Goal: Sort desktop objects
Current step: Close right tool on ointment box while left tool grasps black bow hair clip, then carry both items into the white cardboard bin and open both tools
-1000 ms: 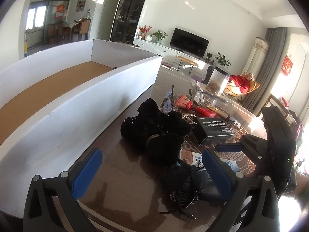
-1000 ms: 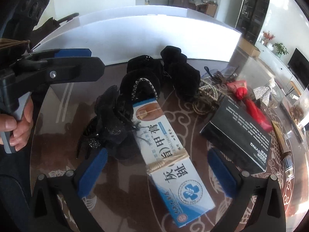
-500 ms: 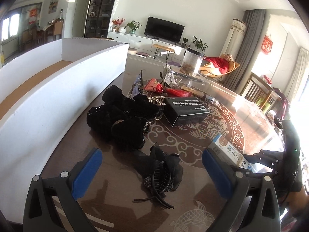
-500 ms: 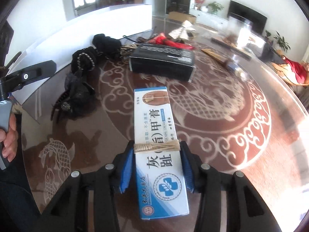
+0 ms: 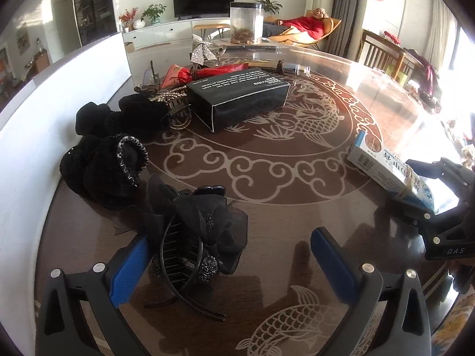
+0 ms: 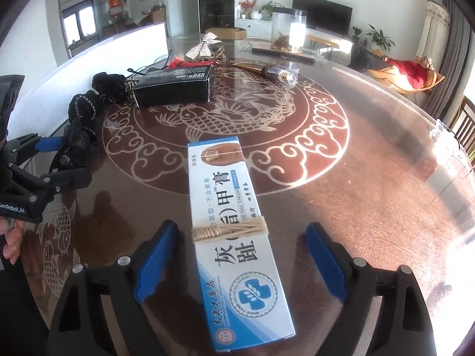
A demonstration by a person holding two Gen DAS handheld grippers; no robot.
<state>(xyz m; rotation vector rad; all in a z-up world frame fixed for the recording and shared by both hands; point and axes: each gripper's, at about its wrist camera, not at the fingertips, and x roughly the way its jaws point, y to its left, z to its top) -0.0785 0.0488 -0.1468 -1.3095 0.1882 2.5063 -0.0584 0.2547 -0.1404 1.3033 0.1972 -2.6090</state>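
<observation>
Round glass-topped brown table (image 6: 371,154) w/ pale fish-and-cloud pattern, in a sunlit living rm w/ a black TV (image 6: 322,10). Right gripper (image 6: 237,264): jaws opening, pads clear of the long blue-white cardboard cream box (image 6: 234,222) tied w/ twine, lying flat betw. them. Left gripper (image 5: 228,270) open over a black lace claw hair clip (image 5: 196,231). Black rectangular box (image 5: 240,99) farther back, beside black fabric hair ties (image 5: 104,163) and a white-walled cardboard tray (image 5: 26,136).

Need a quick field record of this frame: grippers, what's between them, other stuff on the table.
left gripper: open, black hair clip between its pads, not gripped
right gripper: jaws opening, pads clear of box
between right pads: blue-and-white cream box, flat on table, twine-wrapped
table: round, brown, fish pattern
other items: black box, black hair accessories
</observation>
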